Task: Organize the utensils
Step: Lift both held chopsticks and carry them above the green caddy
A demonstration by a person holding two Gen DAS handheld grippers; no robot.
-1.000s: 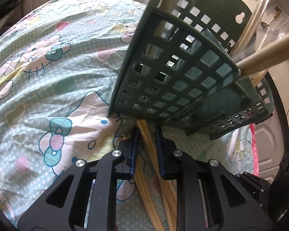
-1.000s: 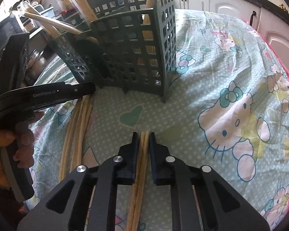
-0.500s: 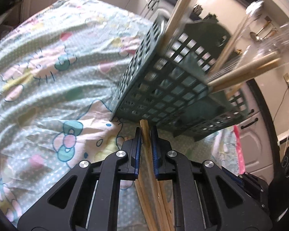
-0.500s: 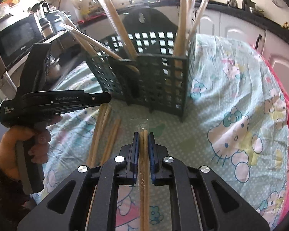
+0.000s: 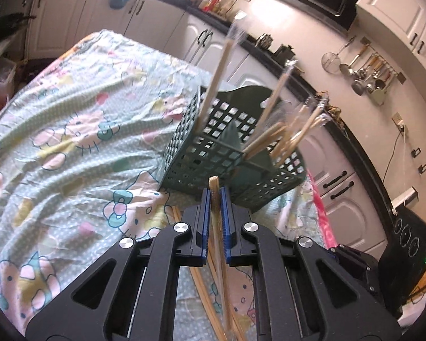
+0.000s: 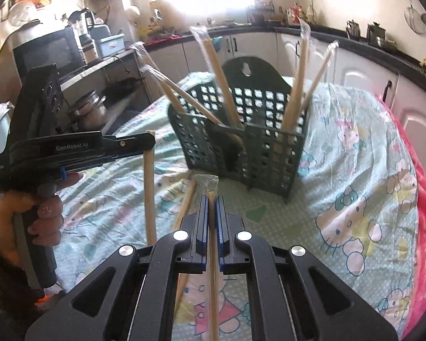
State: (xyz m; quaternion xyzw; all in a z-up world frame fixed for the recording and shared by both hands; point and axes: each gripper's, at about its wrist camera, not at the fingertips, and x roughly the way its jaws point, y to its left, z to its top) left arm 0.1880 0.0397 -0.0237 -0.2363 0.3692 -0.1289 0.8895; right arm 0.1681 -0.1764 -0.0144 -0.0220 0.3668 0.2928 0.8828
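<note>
Now my left claw (image 5: 214, 196) pinches one wrapped chopstick pair (image 5: 213, 183), my right claw (image 6: 212, 203) another (image 6: 211, 196). Both are lifted; the green basket (image 6: 241, 142) stands just ahead. Next I must tip each pair upright over a compartment.

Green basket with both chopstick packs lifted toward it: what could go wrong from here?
1. Each hand-held gripper, left and right, pinches its wrapped chopsticks near one end, so they may swing or slip.
2. Chopsticks already in the green basket lean outward; a new pair could knock them or tip it.
</note>
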